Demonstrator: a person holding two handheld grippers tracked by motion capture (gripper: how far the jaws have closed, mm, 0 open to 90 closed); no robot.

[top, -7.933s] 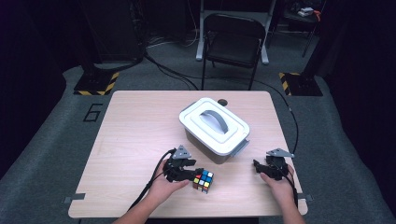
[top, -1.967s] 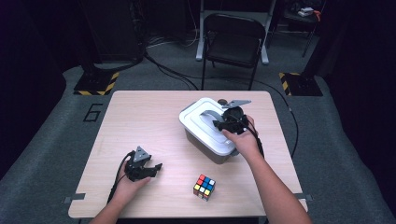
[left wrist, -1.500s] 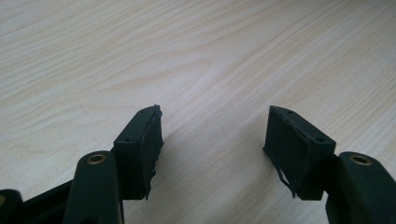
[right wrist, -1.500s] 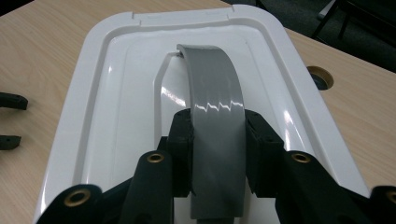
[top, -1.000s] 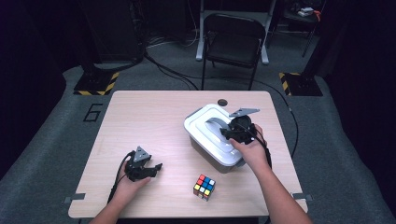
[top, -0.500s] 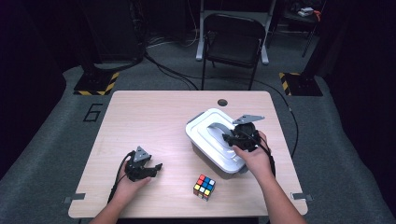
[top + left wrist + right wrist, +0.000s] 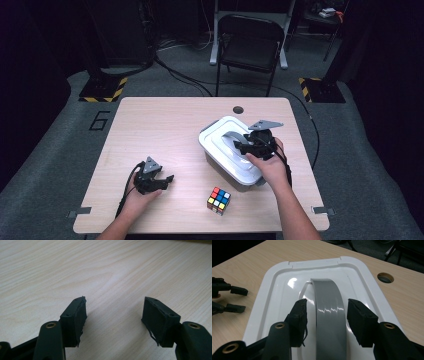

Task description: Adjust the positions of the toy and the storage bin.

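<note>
With the right gripper [image 7: 325,315] just opened off the grey handle [image 7: 329,315], which sits between its parted pads untouched, lift straight clear of the white lid [image 7: 220,142] atop the bin [image 7: 239,178] right of the idle, half-open left gripper [image 7: 113,315].

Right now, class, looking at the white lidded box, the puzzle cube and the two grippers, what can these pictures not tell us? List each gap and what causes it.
- Inside of the white box: covered by its lid.
- The box's far right side, high view: behind the right gripper and hand.
- Near end of the grey handle, right gripper view: cut off by the bottom edge.
- Puzzle cube: its underside and far faces are unseen, its tiles small.
</note>
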